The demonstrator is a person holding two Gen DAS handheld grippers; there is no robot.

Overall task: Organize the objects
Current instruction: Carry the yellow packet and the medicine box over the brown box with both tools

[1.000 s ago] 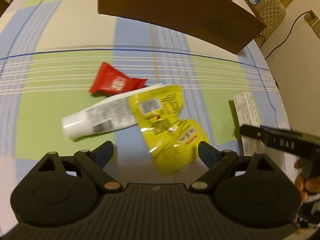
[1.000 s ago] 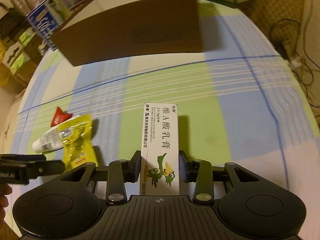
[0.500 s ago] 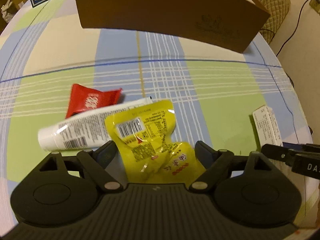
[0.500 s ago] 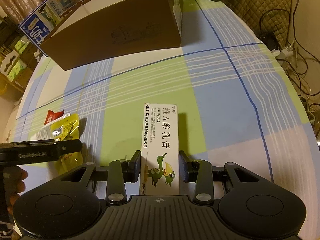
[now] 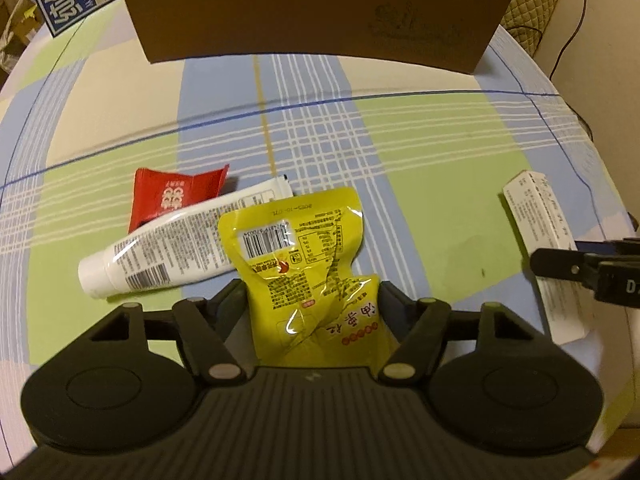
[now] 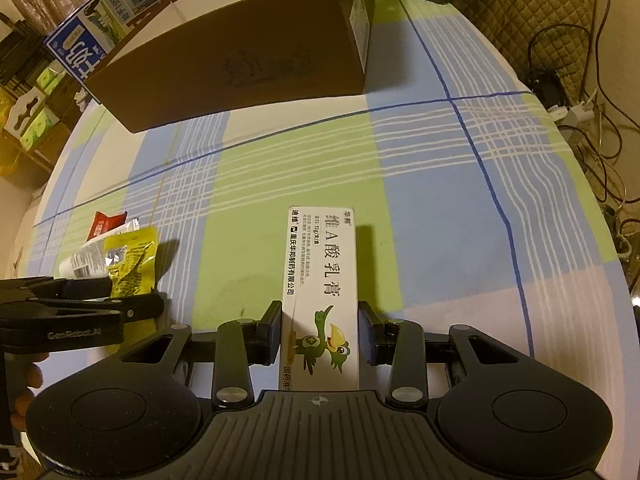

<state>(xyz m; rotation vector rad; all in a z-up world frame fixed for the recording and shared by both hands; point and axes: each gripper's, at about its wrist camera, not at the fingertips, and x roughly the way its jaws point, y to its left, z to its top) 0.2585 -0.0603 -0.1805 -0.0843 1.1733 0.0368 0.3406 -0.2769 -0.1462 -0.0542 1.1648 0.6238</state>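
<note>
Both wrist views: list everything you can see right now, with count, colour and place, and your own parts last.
yellow pouch: 1, yellow, between the left gripper's fingers, lying over the tube's end
white tube: 1, white, lying flat, left of the pouch
red packet: 1, red, behind the tube, partly under it
ointment carton: 1, white with a green bird, lying flat, clamped at its near end
cardboard box: 1, brown, far side of the cloth
checked cloth: 1, blue, green and cream, under everything
blue printed box: 1, behind the cardboard box
cables: several, dark, on the floor at right
left gripper: 1, black, jaws just been closing around the pouch
right gripper: 1, black, shut on the carton
hand: 1, holding the left gripper
</note>
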